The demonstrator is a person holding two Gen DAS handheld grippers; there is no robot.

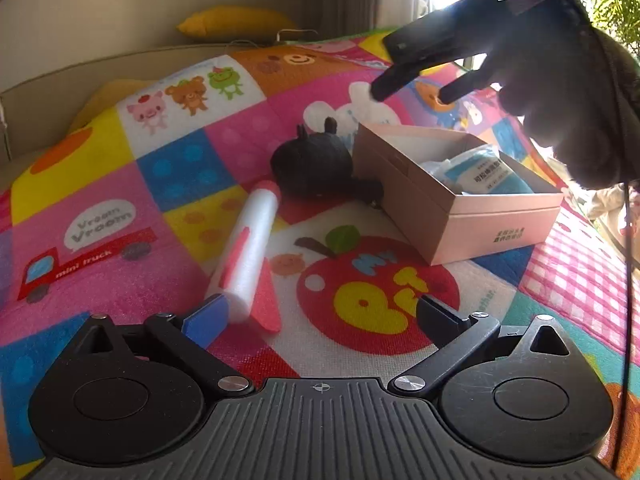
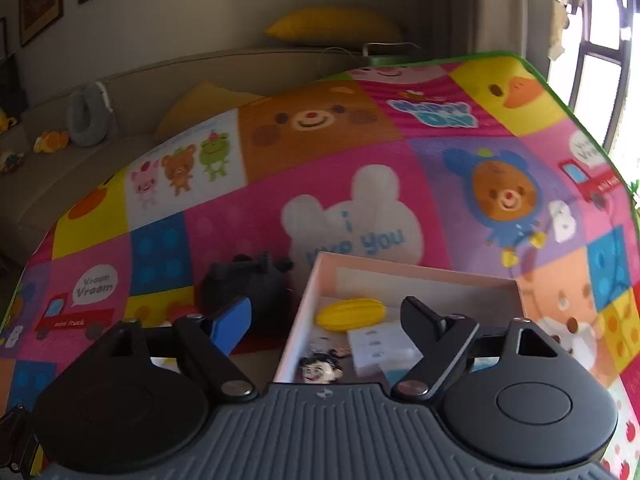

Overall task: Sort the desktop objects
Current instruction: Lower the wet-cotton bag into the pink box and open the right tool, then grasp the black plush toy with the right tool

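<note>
A white foam rocket (image 1: 248,248) with red fins lies on the colourful play mat (image 1: 120,200). Its tail end rests just inside the blue pad of my left gripper (image 1: 320,320), which is open and not pressing on it. Beyond the rocket sits a black round toy (image 1: 312,164) (image 2: 244,284) against the pink box (image 1: 480,228) (image 2: 416,276). My right gripper (image 1: 418,92) (image 2: 328,320), held by a gloved hand (image 1: 560,92), hovers open above the box with nothing in it. In the box lie a yellow ribbed object (image 2: 352,312), white packets (image 2: 380,344), a blue packet (image 1: 488,176) and a small figure (image 2: 320,366).
The mat (image 2: 320,168) covers the whole surface and ends at a green edge on the far right. A beige sofa with yellow cushions (image 1: 236,22) (image 2: 332,26) and a grey neck pillow (image 2: 86,116) stands behind. A black cable (image 1: 628,240) hangs at the right.
</note>
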